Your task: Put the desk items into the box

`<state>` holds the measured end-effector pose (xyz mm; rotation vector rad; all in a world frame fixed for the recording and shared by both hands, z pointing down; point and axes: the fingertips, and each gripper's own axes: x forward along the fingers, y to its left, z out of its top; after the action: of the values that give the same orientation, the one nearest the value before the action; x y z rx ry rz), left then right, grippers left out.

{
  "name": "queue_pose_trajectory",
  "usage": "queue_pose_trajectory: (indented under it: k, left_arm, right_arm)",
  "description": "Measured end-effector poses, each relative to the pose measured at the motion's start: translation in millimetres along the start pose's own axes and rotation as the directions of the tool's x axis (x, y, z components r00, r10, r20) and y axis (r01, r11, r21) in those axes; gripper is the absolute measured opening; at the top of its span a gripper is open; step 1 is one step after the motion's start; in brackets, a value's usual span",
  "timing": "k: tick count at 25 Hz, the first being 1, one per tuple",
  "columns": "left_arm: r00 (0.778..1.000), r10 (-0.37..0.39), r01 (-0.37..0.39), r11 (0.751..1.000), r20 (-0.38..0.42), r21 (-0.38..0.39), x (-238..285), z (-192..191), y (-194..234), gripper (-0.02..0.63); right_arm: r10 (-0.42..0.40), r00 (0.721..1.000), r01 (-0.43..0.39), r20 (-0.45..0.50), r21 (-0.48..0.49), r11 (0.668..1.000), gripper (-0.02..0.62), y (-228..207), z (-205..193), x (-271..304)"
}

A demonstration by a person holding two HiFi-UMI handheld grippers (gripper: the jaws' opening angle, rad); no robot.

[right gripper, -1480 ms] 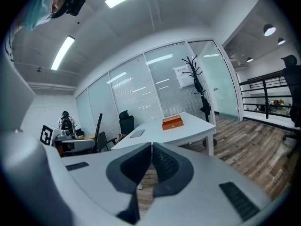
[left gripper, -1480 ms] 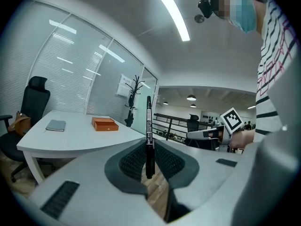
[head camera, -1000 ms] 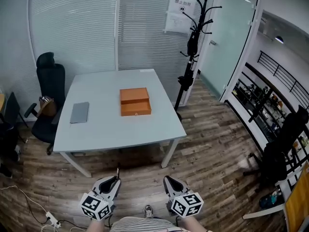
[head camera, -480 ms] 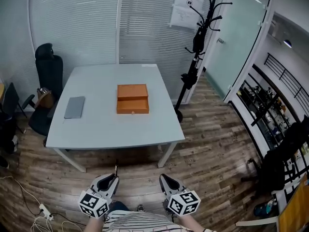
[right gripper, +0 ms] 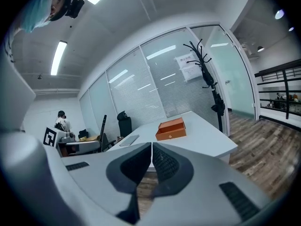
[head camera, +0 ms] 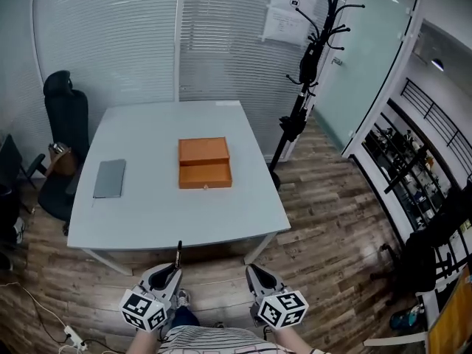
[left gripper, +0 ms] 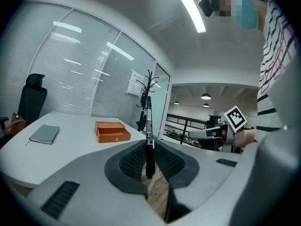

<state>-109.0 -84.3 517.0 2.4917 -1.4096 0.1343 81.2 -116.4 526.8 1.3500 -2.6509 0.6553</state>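
The person stands short of the near edge of the table, a gripper in each hand, both held low over the floor. The left gripper has its jaws pinched on a black pen, gripped near its lower end so most of the shaft stands up above the pads. The right gripper is closed with nothing in it, its two pads meeting. The pen looks light, stiff and smooth, so I'd expect it to swivel or slip if the squeeze eases; a hold nearer its middle would steady it. The orange box sits near the middle of the table, open, with what seems to be its lid laid back toward the far edge. A grey notebook lies flat by the left edge, well apart from the box; it looks thin, so it probably wants taking by an edge. The tabletop is pale, smooth and otherwise bare. A black office chair stands off the far left corner, a coat stand beyond the far right one, with blind-covered glass walls behind and a wood-plank floor.
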Motion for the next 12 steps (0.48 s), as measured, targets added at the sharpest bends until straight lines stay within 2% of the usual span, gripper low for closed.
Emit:
queue_pose_trajectory:
  k: [12]
  left_arm:
    - [0.990,-0.140,0.142,0.988,-0.035,0.064,76,50,111,0.071]
  right_arm:
    - [-0.111,0.992,0.109,0.064,0.033,0.994,0.028,-5,46,116]
